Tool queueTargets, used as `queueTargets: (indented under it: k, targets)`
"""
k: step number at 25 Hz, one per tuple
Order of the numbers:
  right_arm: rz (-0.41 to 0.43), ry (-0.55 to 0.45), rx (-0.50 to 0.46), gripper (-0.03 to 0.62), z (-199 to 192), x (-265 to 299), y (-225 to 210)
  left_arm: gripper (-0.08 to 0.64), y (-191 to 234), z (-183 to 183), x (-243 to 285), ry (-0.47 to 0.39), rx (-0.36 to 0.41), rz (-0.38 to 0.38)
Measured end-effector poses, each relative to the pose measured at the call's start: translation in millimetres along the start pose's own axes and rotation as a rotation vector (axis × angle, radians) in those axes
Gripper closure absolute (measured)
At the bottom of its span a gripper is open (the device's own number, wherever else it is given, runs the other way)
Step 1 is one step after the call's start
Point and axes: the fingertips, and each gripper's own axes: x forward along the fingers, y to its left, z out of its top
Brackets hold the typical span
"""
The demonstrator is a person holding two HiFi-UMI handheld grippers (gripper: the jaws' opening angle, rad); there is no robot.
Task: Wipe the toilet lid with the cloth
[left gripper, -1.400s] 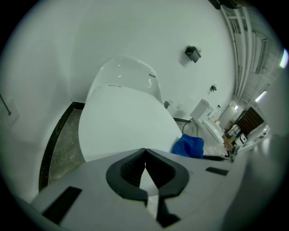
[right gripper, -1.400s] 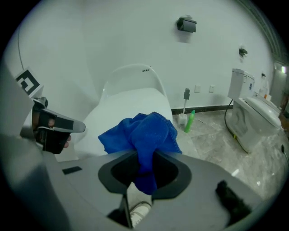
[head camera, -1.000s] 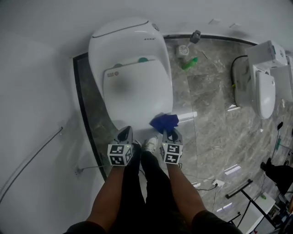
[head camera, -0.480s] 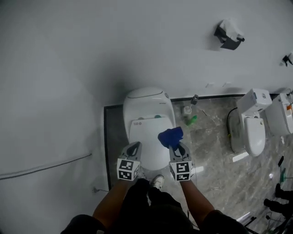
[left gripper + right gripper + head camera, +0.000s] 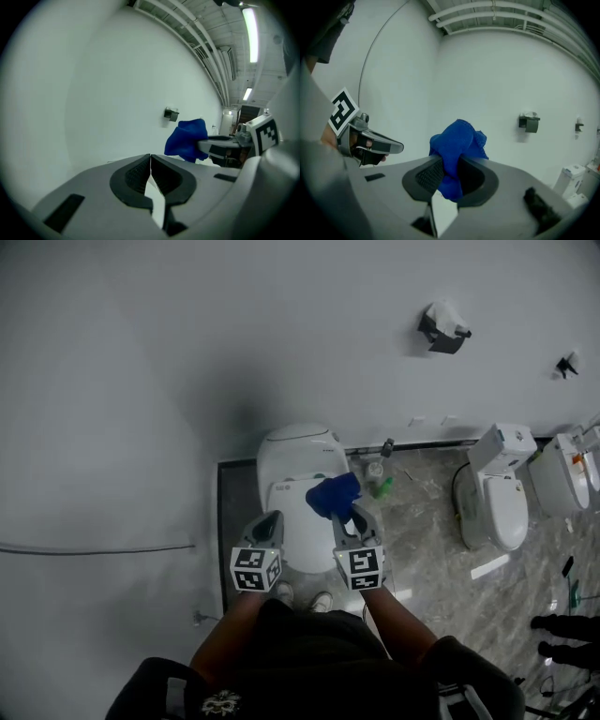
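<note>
A white toilet [image 5: 291,454] with its lid [image 5: 298,526] down stands far below, against the white wall. My right gripper [image 5: 349,506] is shut on a bunched blue cloth [image 5: 332,495], which bulges out past the jaws [image 5: 457,154]. My left gripper [image 5: 270,521] is shut and holds nothing; its pads meet [image 5: 150,164]. Both grippers hang side by side high above the lid, pointing toward the wall. From the left gripper view the cloth [image 5: 187,139] shows to the right.
A toilet brush holder [image 5: 376,468] and a green bottle [image 5: 382,488] sit on the marble floor right of the toilet. More white toilets [image 5: 497,493] stand further right. A paper holder [image 5: 441,329] hangs on the wall. My feet [image 5: 300,599] are below.
Both grippers have risen a long way above the toilet, the right still carrying the blue cloth. The toilet now looks much smaller and more of the wall is in view.
</note>
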Motion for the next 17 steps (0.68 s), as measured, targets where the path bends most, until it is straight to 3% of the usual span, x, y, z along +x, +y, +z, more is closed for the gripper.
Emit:
queueTargets:
  k: [7,17]
  targets:
    - [-0.057,-0.104,-0.026,0.51,58,-14,7,0.548,2,61,-5,-0.081,0.093,-0.062]
    - [-0.108,-0.114,-0.062,0.511,87,-24,24,0.548,-10,79,-21,-0.071,0.177,-0.172]
